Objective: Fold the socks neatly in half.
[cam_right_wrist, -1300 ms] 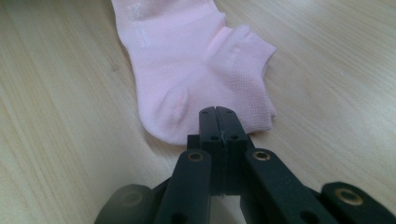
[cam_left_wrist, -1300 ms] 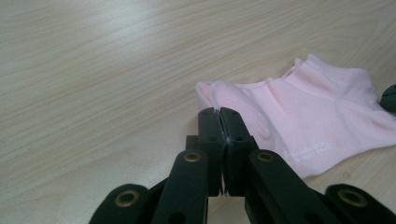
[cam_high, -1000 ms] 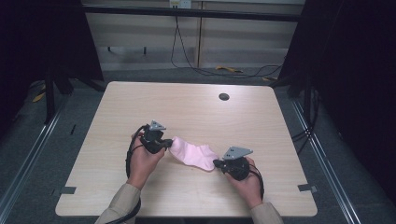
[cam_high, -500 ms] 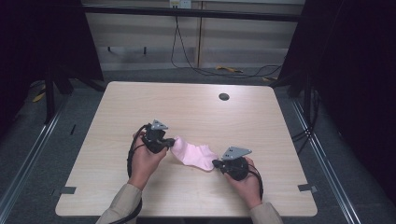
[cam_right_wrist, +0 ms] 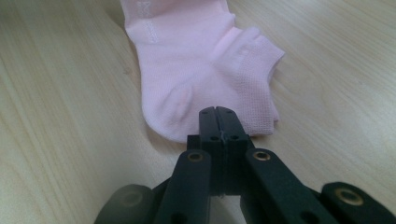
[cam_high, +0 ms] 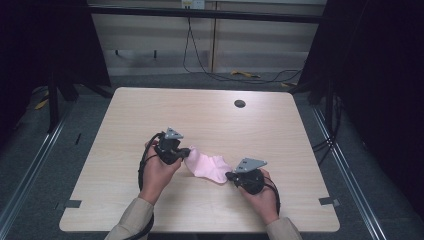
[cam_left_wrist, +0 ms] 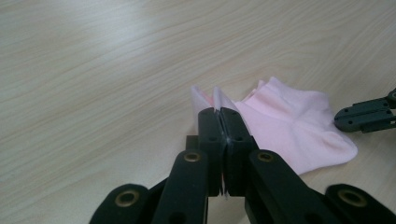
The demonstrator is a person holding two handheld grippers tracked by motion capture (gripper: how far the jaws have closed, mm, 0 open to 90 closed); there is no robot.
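Near your edge of the table (cam_high: 150,115), the pink sock (cam_high: 207,167) lies flat between your hands. Your left gripper (cam_left_wrist: 219,122) is clamped on one end, your right gripper (cam_right_wrist: 218,122) on the other; whichever way you carry the sock, keep both pinches firm and move both hands at an even pace so neither edge slips out. Only a dark round hole (cam_high: 240,103) sits far off, and nothing blocks your way.
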